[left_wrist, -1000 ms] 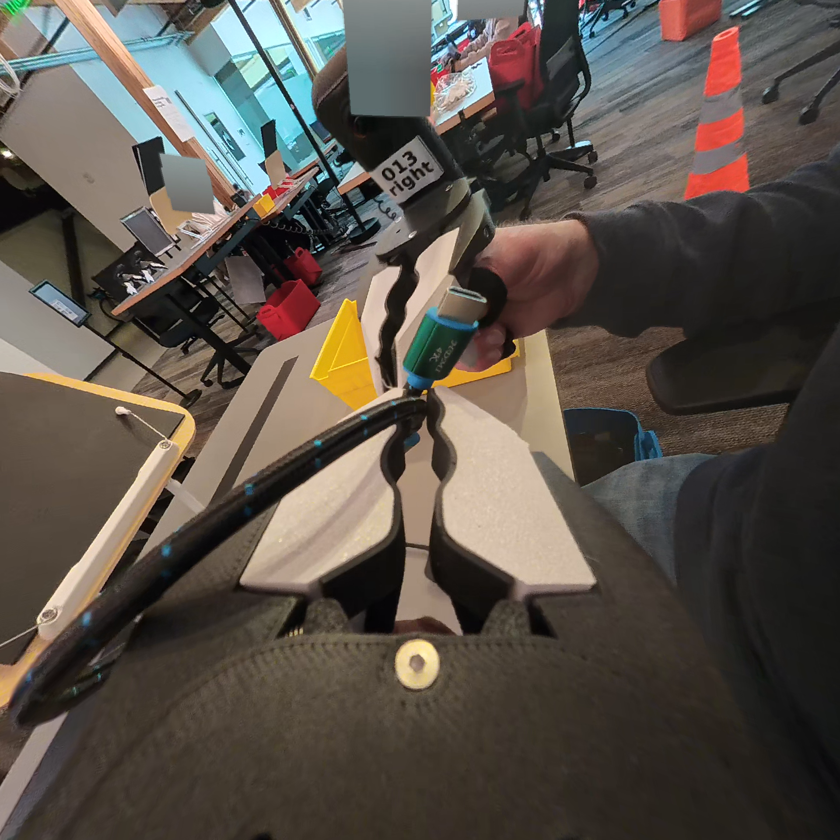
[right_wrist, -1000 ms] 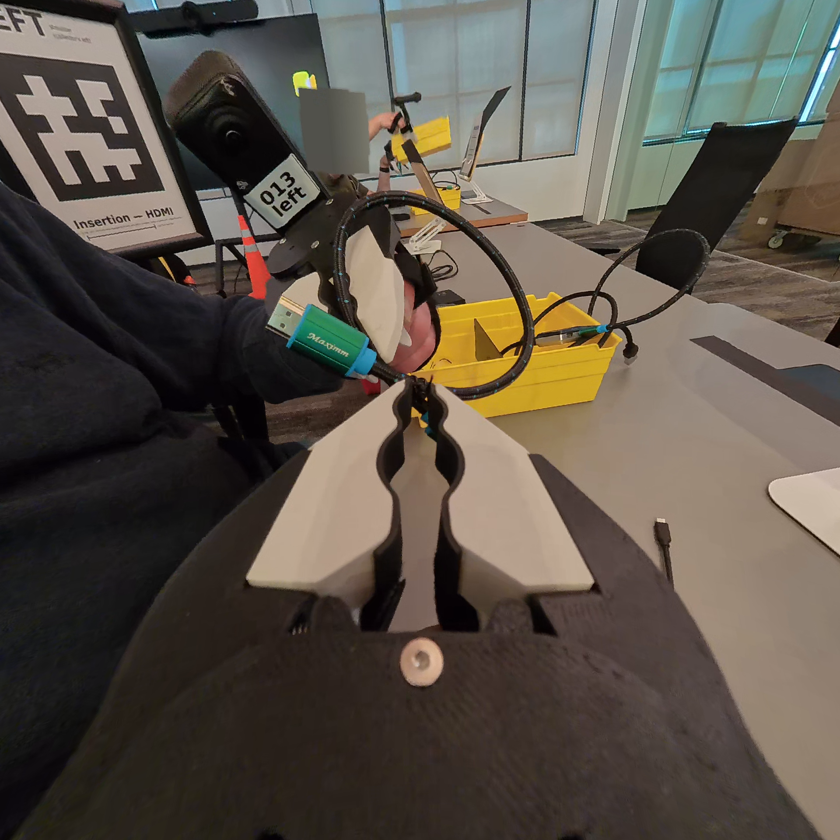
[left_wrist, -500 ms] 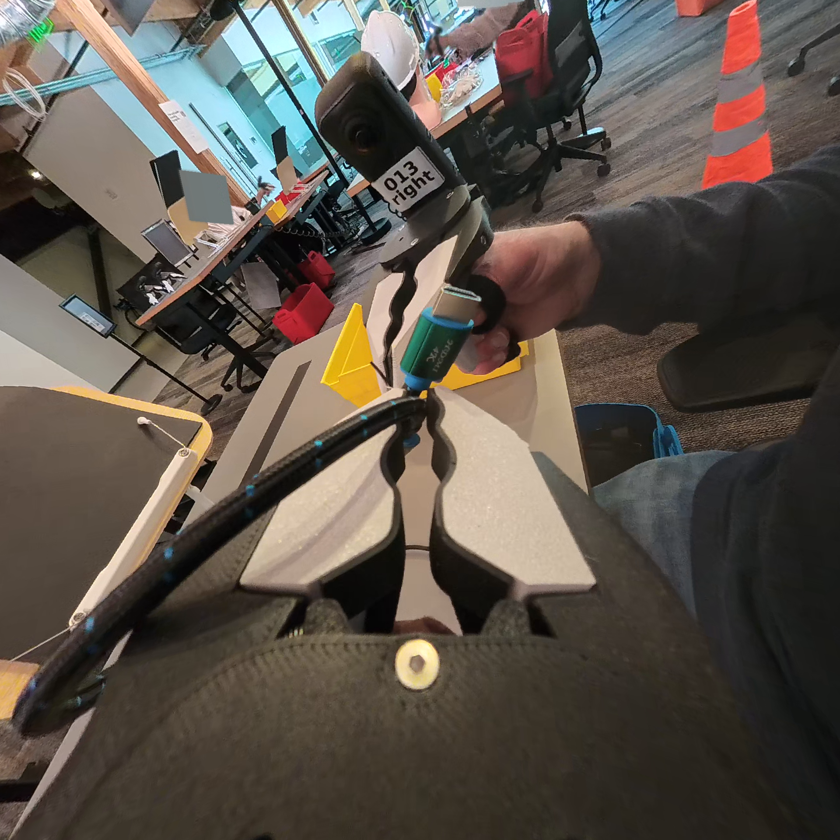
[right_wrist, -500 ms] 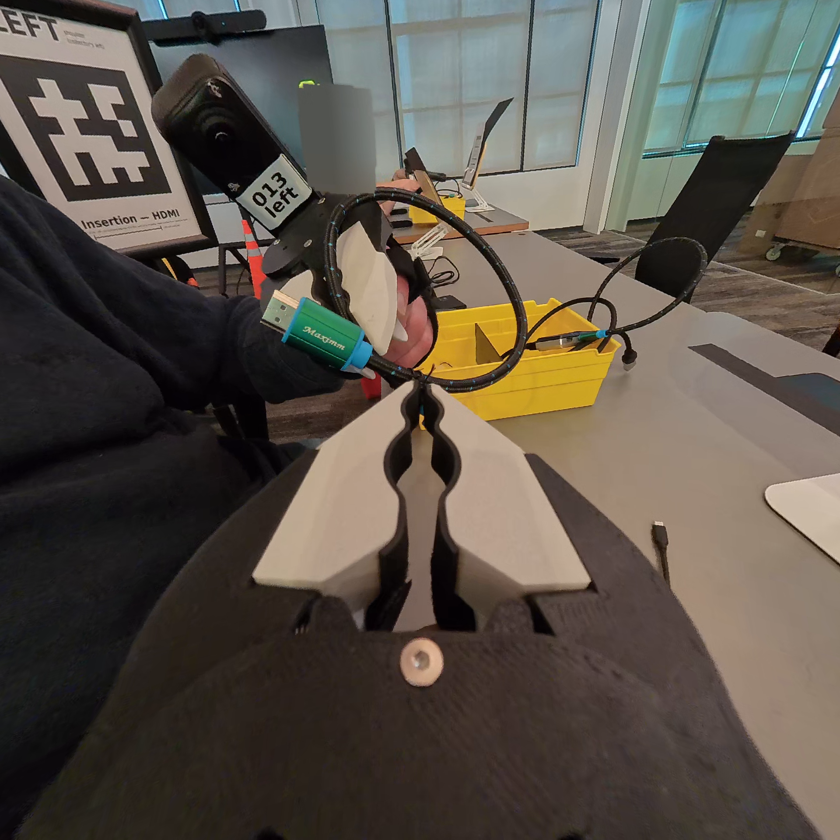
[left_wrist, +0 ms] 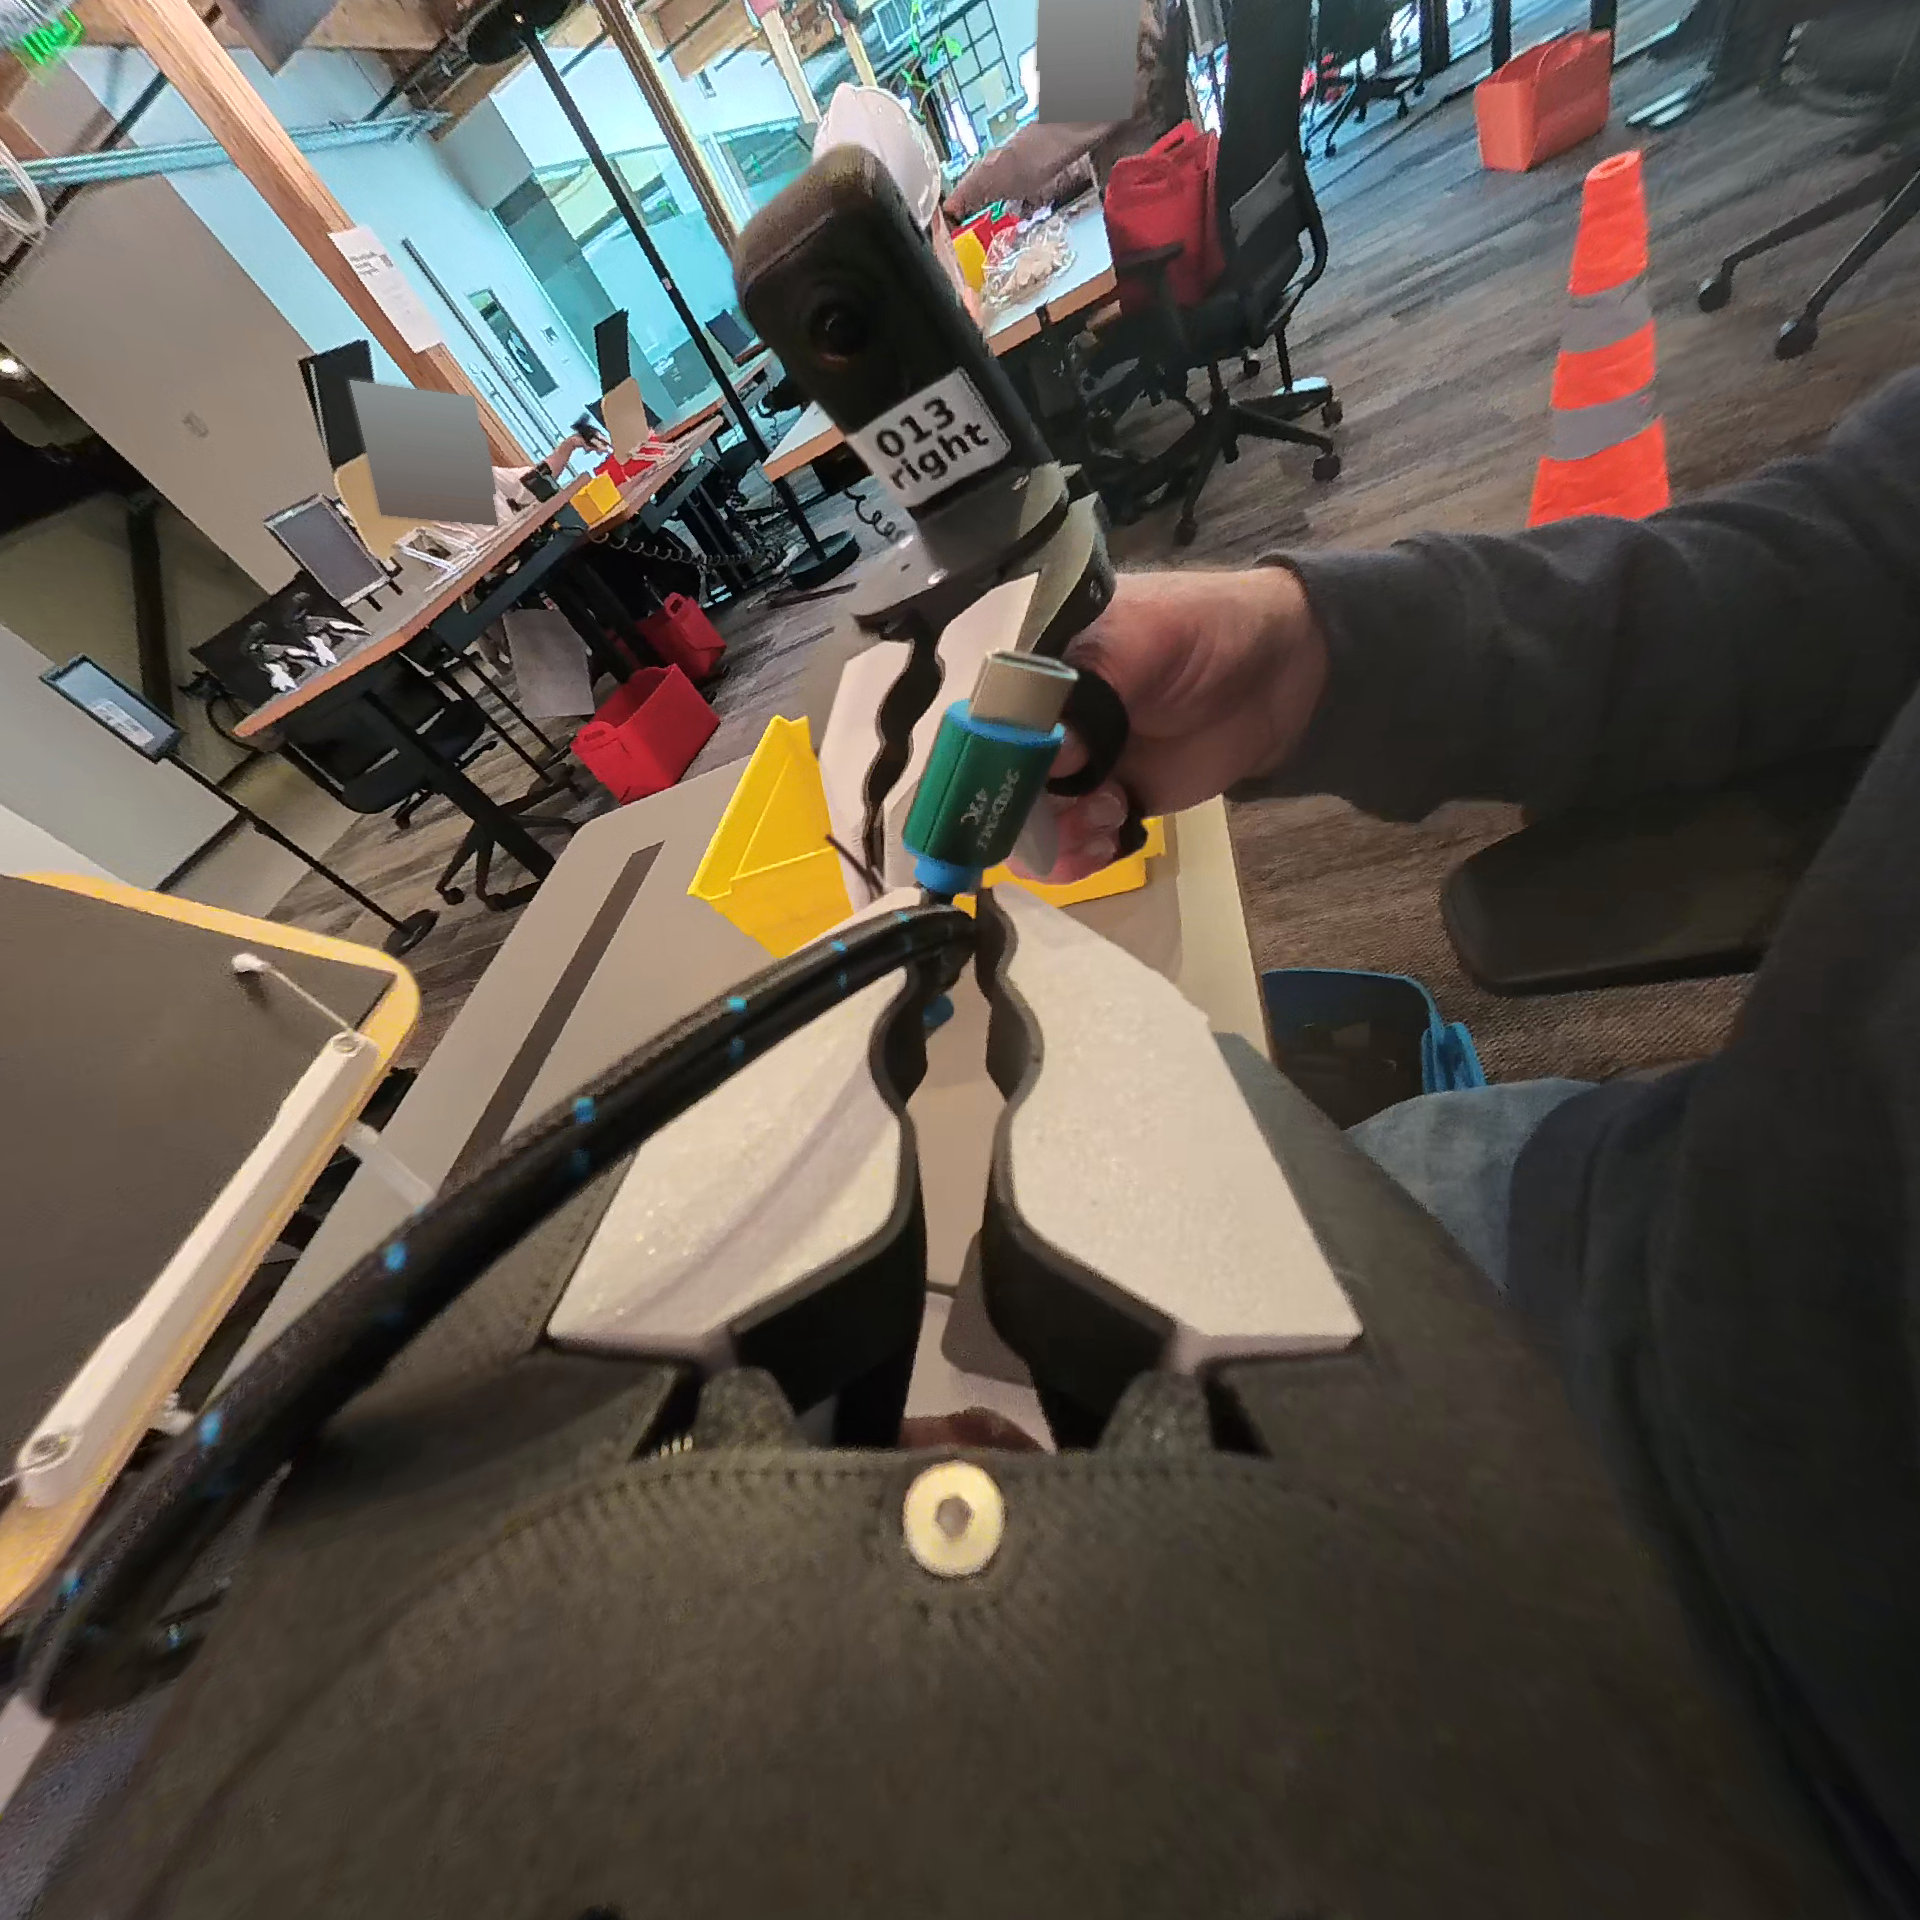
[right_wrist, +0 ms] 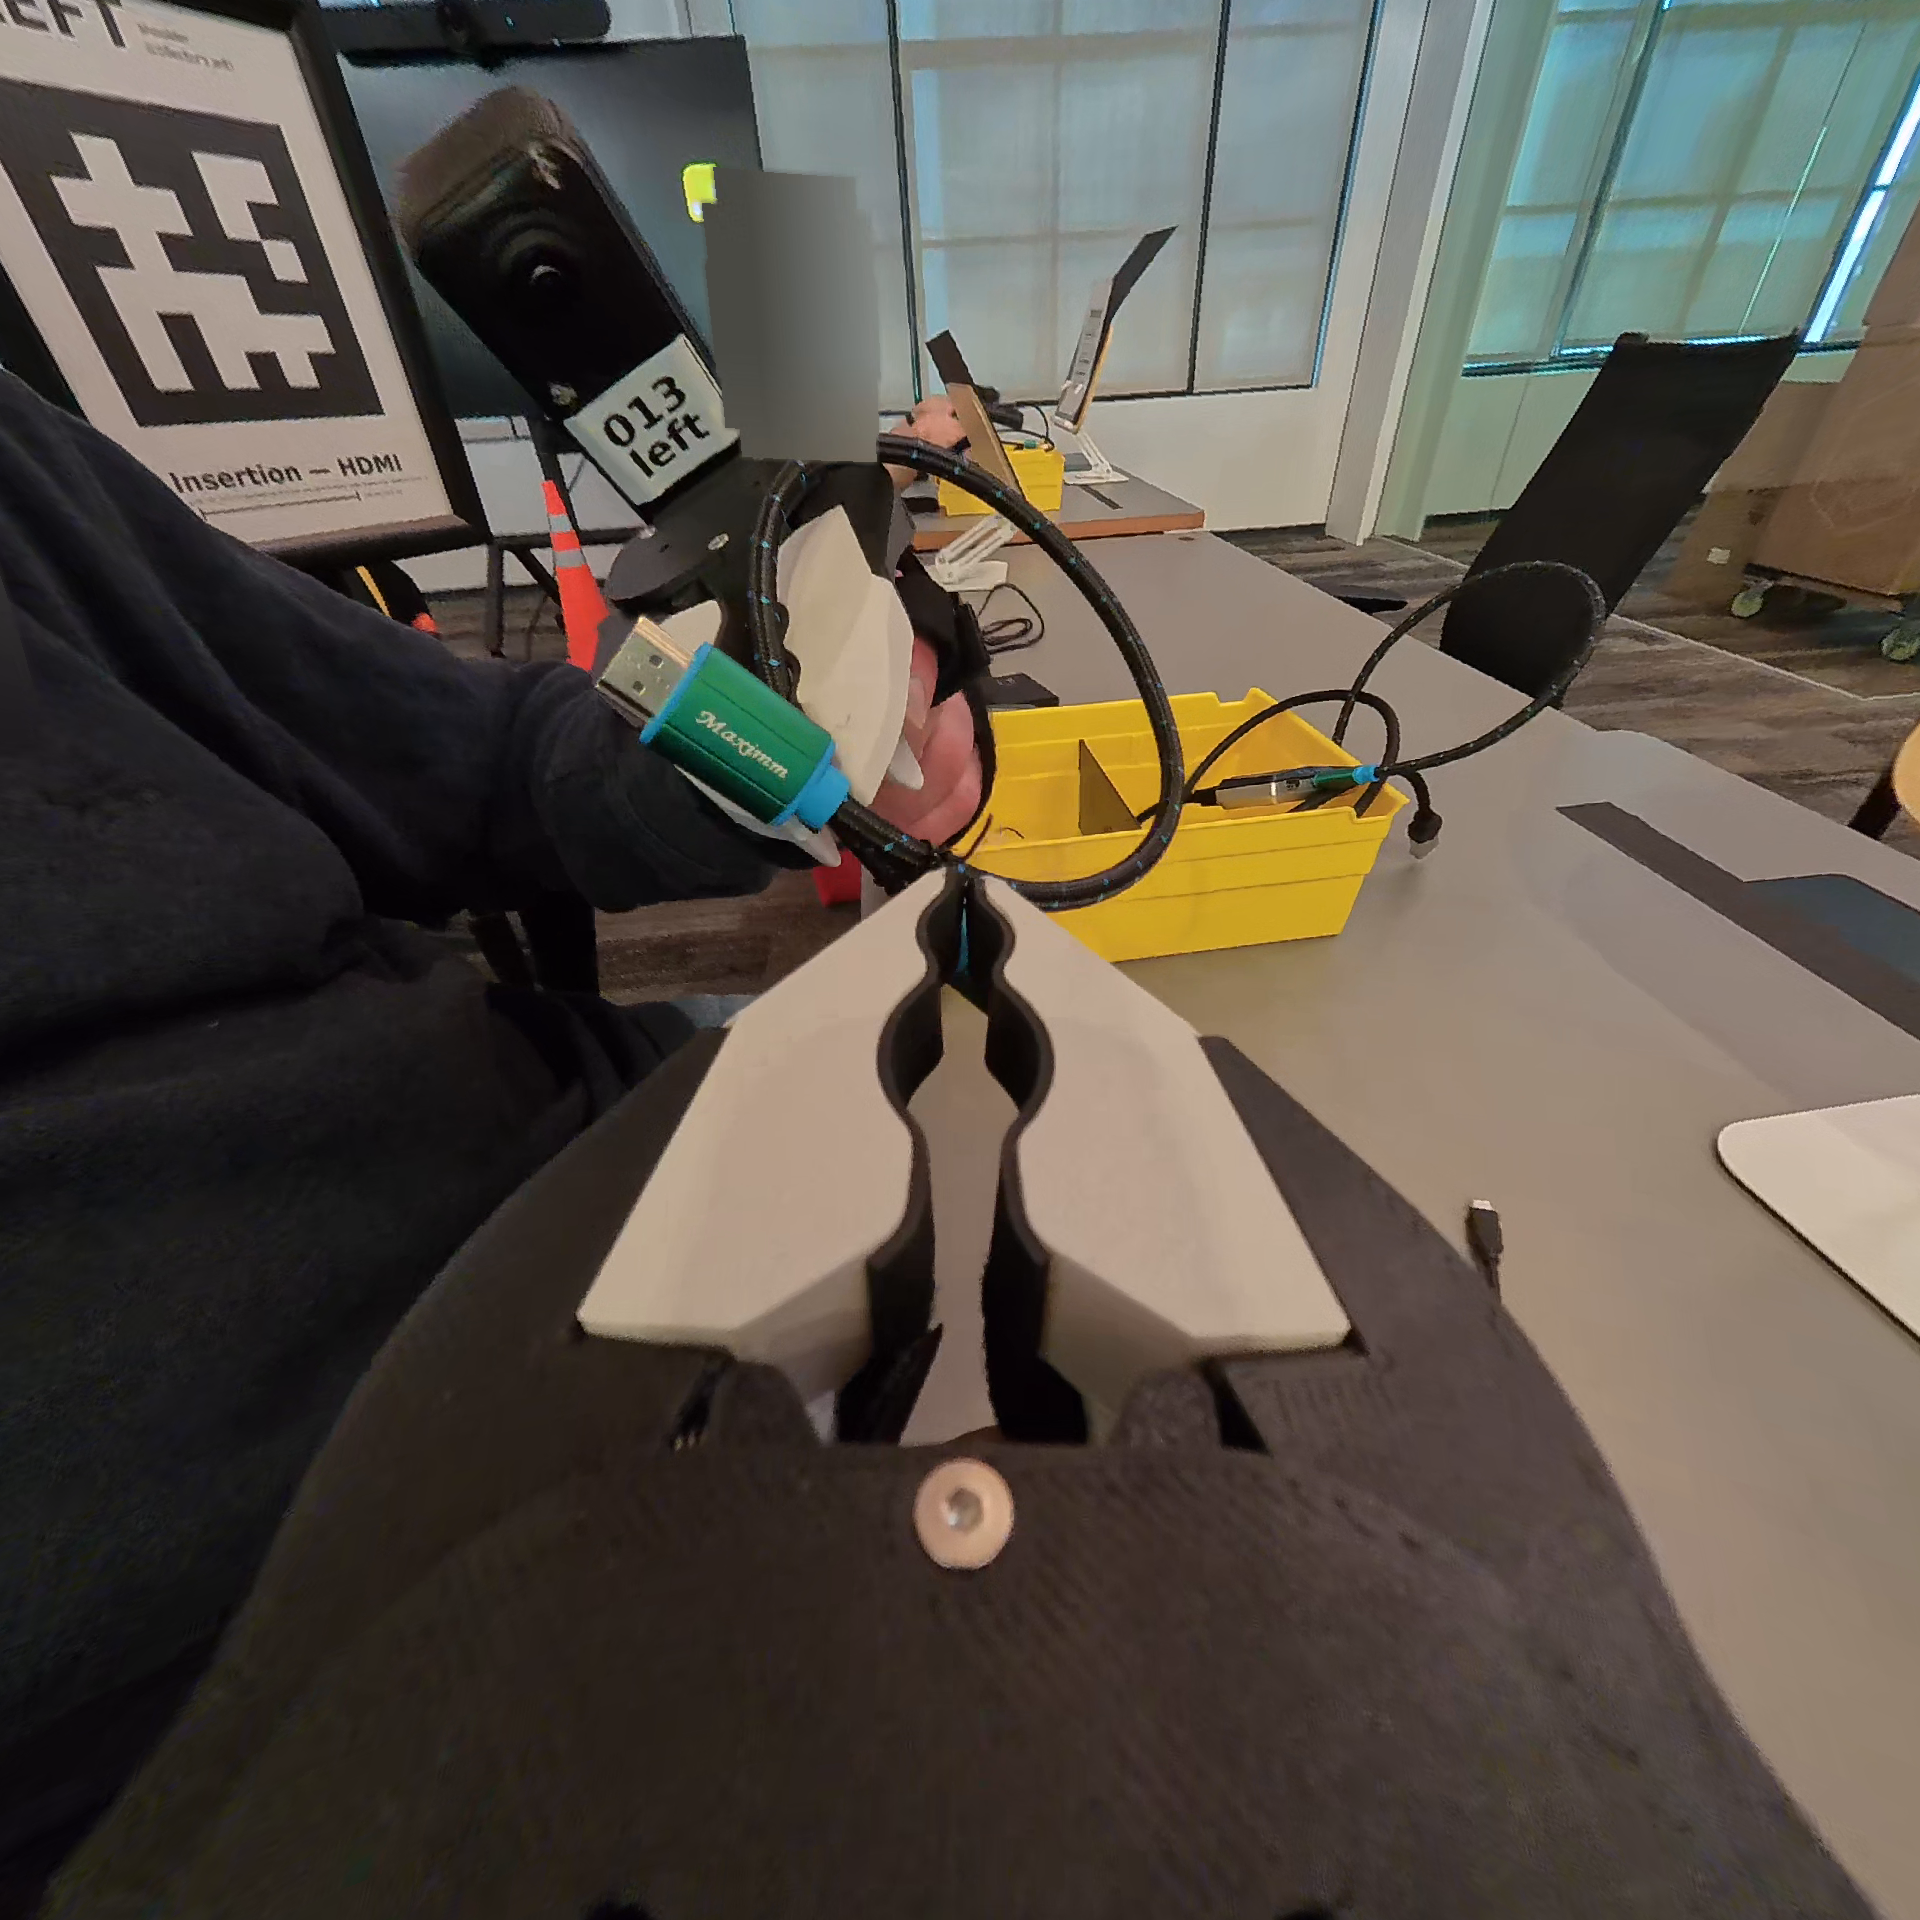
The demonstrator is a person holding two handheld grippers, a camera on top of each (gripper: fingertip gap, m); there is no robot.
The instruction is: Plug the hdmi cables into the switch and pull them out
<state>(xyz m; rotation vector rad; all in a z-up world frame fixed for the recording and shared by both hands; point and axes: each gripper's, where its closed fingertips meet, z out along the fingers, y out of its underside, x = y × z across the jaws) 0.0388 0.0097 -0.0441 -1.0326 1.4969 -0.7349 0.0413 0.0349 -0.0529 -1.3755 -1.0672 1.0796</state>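
A black braided HDMI cable [left_wrist: 582, 1122] with blue flecks ends in a green plug [left_wrist: 982, 790] with a bare metal tip. My left gripper [left_wrist: 961, 920] is shut on the cable just behind the plug, and the cable loops back around it [right_wrist: 1164, 727]. My right gripper [right_wrist: 961, 883] meets it tip to tip and is shut on the same cable next to the plug [right_wrist: 738, 748]. Both are held in the air at the table's near edge. A second cable's plug [right_wrist: 1283, 790] lies in a yellow bin [right_wrist: 1195, 894]. No switch is in view.
The grey table [right_wrist: 1455, 1039] carries the yellow bin, a small loose connector [right_wrist: 1486, 1236] and a white pad [right_wrist: 1849, 1174] at the right. A black board with a yellow rim [left_wrist: 156, 1091] stands to the left. A blue bin [left_wrist: 1351, 1039] and an orange cone [left_wrist: 1600, 364] are on the floor. Less than 4 cm separates the two grippers' tips.
Both grippers keep their hold on the cable. The left wrist view has tilted up a little; the plug stays in nearly the same place between the two grippers.
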